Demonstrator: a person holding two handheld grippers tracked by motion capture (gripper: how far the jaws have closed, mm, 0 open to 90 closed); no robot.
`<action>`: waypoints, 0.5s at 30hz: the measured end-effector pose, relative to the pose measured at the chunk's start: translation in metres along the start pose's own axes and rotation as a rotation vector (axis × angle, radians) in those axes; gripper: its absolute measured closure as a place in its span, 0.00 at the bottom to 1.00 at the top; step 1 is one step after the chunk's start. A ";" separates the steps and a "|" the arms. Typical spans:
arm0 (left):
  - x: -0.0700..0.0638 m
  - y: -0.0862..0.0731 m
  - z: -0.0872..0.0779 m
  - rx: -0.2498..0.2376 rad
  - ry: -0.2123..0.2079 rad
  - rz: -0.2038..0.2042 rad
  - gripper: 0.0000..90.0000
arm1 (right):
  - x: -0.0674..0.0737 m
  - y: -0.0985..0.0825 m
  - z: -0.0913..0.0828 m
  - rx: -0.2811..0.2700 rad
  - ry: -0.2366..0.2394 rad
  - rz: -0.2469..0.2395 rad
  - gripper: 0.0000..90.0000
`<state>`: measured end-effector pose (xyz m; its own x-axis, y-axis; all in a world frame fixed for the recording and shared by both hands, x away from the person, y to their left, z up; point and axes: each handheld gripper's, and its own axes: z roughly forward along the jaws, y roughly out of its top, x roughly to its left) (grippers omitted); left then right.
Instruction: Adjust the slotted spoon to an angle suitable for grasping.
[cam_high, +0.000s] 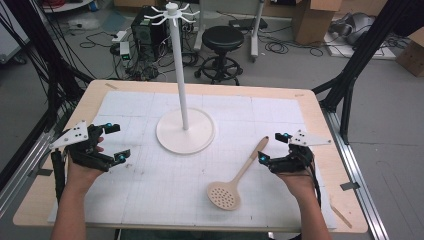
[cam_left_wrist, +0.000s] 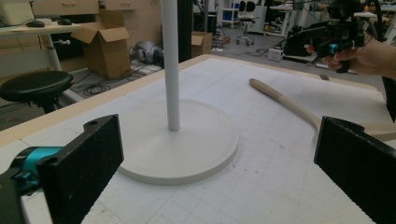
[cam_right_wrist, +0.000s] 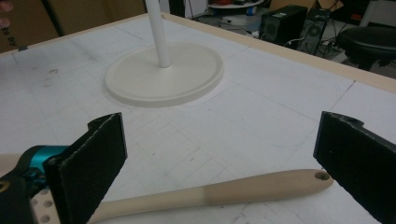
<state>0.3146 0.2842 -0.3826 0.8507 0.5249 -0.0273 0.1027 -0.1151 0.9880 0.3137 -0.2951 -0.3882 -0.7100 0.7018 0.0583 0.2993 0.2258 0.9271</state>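
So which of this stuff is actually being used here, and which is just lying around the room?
In use:
- slotted spoon, lying flat on the table, by the open right gripper
- white hook stand, upright mid-table
- open left gripper, holding nothing

Just lying about:
- black stool
- cardboard boxes
- computer tower and floor cables
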 end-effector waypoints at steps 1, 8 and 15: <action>0.000 0.000 0.000 0.000 0.000 0.000 0.02 | 0.000 0.000 0.000 0.000 0.000 0.000 0.02; 0.000 0.000 0.000 0.002 0.000 0.002 0.02 | 0.000 -0.004 0.000 0.014 -0.007 -0.001 0.02; 0.000 -0.001 0.002 0.003 -0.008 0.002 0.02 | 0.004 -0.002 0.002 0.028 -0.002 -0.023 0.09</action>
<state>0.3153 0.2827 -0.3834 0.8552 0.5176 -0.0264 0.1026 -0.1190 0.9876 0.3111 -0.2914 -0.3905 -0.7155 0.6976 0.0365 0.3010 0.2606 0.9173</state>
